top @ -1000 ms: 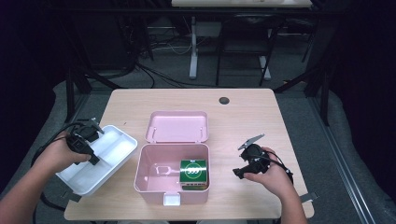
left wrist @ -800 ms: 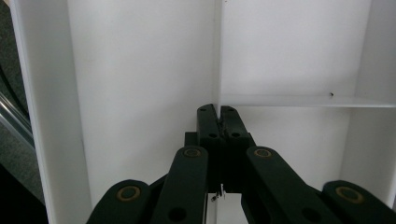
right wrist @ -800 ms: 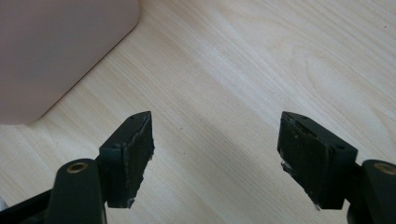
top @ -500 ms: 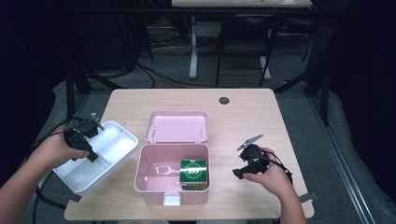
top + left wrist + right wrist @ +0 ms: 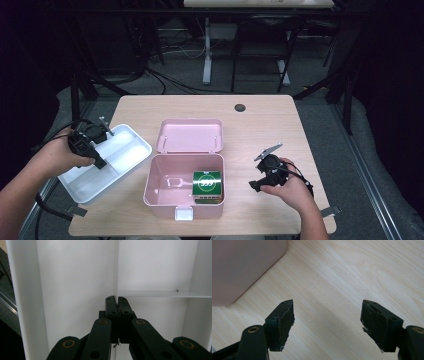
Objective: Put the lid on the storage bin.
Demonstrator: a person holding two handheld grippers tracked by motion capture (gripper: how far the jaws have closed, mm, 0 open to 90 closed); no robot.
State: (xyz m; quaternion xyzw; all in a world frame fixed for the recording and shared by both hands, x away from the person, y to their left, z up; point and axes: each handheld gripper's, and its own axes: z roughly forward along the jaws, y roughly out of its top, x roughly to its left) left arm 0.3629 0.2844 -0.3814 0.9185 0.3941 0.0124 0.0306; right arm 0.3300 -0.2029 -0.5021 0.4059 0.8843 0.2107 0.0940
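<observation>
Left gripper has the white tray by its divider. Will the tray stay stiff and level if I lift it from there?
The white tray looks like thin moulded plastic, so probably light and fairly stiff. The left gripper is shut on its thin central divider, so it may swing or tilt. Its surface looks smooth, so the tray may slip.

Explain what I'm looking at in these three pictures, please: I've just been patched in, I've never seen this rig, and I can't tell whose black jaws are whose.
No robot here: a person holds a two-jaw gripper in each hand. The high view looks down on a wooden table. On it sit an open pink box with a green-labelled package inside, and a white divided tray at the table's left edge.

The other two pictures come from cameras riding on the grippers. The left gripper is shut on the tray's thin divider wall; in the high view it sits at the tray. The right gripper is open and holds nothing, with bare table under it and the pink box's corner at the upper left; the high view shows it right of the box.
</observation>
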